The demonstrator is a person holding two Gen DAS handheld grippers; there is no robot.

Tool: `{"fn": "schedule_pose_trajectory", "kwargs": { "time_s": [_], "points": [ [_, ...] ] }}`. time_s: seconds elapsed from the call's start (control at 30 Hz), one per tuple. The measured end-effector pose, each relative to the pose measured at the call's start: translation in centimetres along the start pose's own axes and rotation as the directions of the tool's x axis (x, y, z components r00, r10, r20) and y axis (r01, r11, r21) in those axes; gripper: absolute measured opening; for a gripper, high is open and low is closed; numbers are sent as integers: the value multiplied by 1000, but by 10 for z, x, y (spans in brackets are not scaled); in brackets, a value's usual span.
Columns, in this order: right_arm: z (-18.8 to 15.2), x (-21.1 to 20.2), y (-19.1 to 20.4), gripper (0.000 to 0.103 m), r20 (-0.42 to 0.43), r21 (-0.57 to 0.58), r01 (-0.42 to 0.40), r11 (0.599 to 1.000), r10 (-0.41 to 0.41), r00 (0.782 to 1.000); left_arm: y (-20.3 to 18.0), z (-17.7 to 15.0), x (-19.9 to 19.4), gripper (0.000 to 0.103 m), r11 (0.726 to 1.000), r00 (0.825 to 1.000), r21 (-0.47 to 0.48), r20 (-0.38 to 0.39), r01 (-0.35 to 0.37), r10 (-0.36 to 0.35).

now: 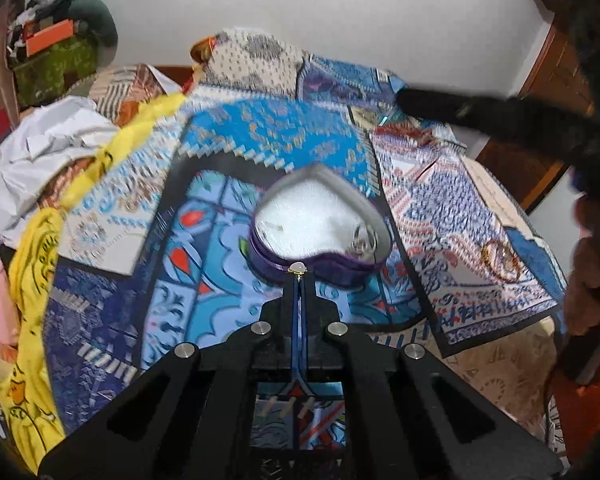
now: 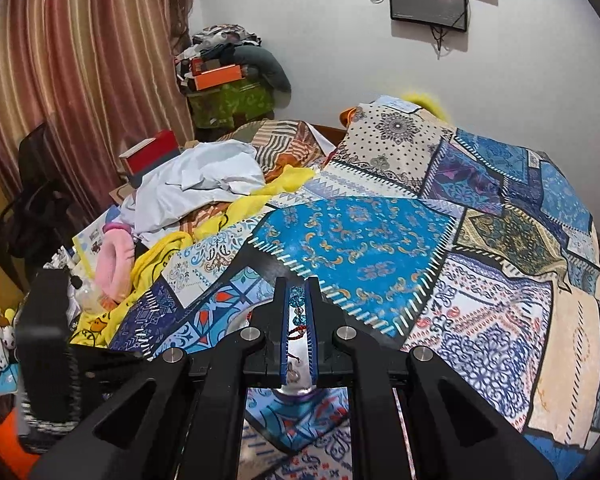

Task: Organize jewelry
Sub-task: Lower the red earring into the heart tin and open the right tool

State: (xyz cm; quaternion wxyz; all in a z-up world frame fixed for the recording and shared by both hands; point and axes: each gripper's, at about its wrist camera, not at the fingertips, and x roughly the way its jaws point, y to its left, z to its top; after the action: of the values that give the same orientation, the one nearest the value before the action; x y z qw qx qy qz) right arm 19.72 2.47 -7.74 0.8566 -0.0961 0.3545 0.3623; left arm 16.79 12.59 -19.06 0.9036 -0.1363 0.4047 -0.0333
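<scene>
On the patchwork bedspread sits my heart-shaped box, purple-walled and lined in white, and it lies just ahead of my left gripper; the fingers of that gripper are pinched together on a small ring with a pale stone, which pokes up at the fingertips close to the near wall of the box; my right gripper is closed, not quite fully, on a string of blue beads with a reddish cord trailing down between the fingers.

I judge the job partly done; something silvery, perhaps rings, though blur hides the detail, already rests inside the box at its right lobe; the ring and the beads are in my grippers and not yet put away; a gold bangle lies on the bedspread well to the right of the box, so at least three pieces are left.

My left view alone shows the whole box, the silvery piece in it and the bangle; my right view shows none of these clearly, only a pale rounded shape low between its fingers that may be the box, I cannot tell; it does show the beads, the curtain and the heap of clothes plainly.
</scene>
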Motion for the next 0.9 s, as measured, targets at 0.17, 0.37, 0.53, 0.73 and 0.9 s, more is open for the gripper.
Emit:
{"fn": "schedule_pose_trajectory", "kwargs": {
  "time_s": [0.17,0.37,0.53,0.73,0.9],
  "points": [
    [2,17,0,7,-42,9,-24,1000,25,999,3,14,-15,0,1000,999,4,53,8,-8],
    [-1,38,-2,7,-111,30,-54,998,57,992,10,27,-3,0,1000,999,1,47,21,-21],
    [-5,50,-4,7,-158,46,-62,997,68,985,10,31,14,0,999,999,-2,12,43,-43],
    [-8,57,-9,7,-203,86,-88,992,104,974,2,32,24,0,999,999,29,-6,32,-32],
    [-8,51,-10,10,-204,90,-82,993,99,974,-4,32,19,1,999,1000,50,-3,16,-16]
  ]
}}
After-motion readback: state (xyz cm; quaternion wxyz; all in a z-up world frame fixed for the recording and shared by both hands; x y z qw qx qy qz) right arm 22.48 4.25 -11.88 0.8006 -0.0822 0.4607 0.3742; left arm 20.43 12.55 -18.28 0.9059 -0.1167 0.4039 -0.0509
